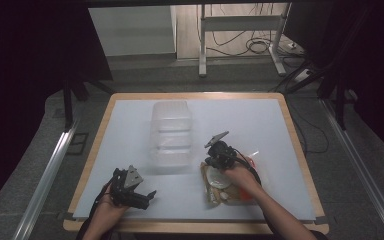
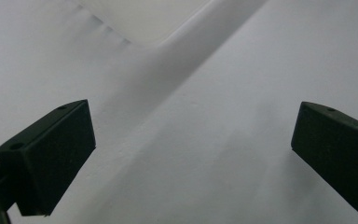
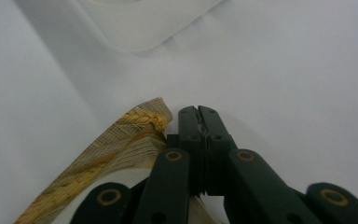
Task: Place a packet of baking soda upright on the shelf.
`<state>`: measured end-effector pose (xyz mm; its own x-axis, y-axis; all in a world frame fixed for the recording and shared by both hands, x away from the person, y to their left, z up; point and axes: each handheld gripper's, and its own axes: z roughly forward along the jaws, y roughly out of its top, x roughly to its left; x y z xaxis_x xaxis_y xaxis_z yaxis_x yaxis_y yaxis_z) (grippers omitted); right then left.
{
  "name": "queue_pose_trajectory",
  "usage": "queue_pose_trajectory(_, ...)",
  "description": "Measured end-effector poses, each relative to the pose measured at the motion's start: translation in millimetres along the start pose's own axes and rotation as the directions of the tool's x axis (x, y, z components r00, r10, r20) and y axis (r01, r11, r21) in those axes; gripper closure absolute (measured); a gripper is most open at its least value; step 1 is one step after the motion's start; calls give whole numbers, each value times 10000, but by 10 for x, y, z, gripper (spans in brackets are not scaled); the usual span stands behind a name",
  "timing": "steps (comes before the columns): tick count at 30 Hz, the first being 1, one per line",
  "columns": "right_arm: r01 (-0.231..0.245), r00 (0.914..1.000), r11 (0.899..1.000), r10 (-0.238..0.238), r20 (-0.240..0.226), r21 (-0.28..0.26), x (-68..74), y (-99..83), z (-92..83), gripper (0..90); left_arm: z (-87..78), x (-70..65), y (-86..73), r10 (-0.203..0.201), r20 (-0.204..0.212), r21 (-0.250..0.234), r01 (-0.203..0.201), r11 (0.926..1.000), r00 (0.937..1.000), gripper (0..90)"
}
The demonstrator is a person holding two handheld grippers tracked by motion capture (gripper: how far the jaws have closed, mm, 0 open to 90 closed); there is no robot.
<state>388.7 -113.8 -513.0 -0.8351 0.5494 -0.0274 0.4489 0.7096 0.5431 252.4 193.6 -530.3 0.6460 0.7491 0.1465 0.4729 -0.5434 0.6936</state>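
a white sheet covers the wood-edged table (image 1: 300,165), with grey floor, a metal stand and loose cables beyond it. nearest the person, the left gripper (image 1: 147,196) rests low at the near left of the sheet, its jaws standing wide apart over bare white surface with nothing between them. just right of it, the right gripper (image 3: 198,116) has its jaws pressed together, apparently pinching a thin edge of the snack packet (image 1: 230,187), a crinkly bag with a straw-patterned corner and an orange patch, lying at the near right of the sheet under that hand. the hold looks slight, only a sliver of film at the tips, so the packet could slip free or tear if it is dragged or lifted fast, and its contents may shift and tip it. farther off, the clear plastic container (image 1: 170,136) sits mid-table, just beside the packet's far left; it is light and could be shoved away if the packet catches its rim. nothing else stands between them.
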Motion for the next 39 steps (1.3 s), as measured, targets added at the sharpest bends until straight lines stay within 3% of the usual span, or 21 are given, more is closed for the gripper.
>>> queue_pose_trajectory(4,173,9994,9998,-170,302,-78,-31,7,-38,757,-6,3,-3,2,6,-14,-2,10000,10000,0)
queue_pose_trajectory(11,-68,9983,9983,102,576,-584,-90,-47,-255,558,-6,-6,-1,-3,14,-66,3,10000,10000,0)
queue_pose_trajectory(19,-379,9956,9960,446,820,-814,-165,-292,-573,332,-10,-4,1,49,11,-50,-49,10000,10000,0)
queue_pose_trajectory(25,-740,9875,9887,908,1286,-1301,-235,-532,-855,191,-17,-7,3,110,12,-30,-110,9999,9999,0)
queue_pose_trajectory(30,-1050,9796,9841,1271,1554,-1431,-267,-696,-971,142,-16,-14,2,87,-6,-75,-87,9999,10000,0)
queue_pose_trajectory(33,-1491,9685,9776,1746,1774,-1485,-298,-866,-1053,118,-15,-17,4,132,-25,-71,-132,9999,9999,0)
queue_pose_trajectory(39,-1934,9592,9666,2223,1745,-1679,-292,-1082,-1156,96,-14,-20,5,144,-43,-74,-144,9999,9999,0)
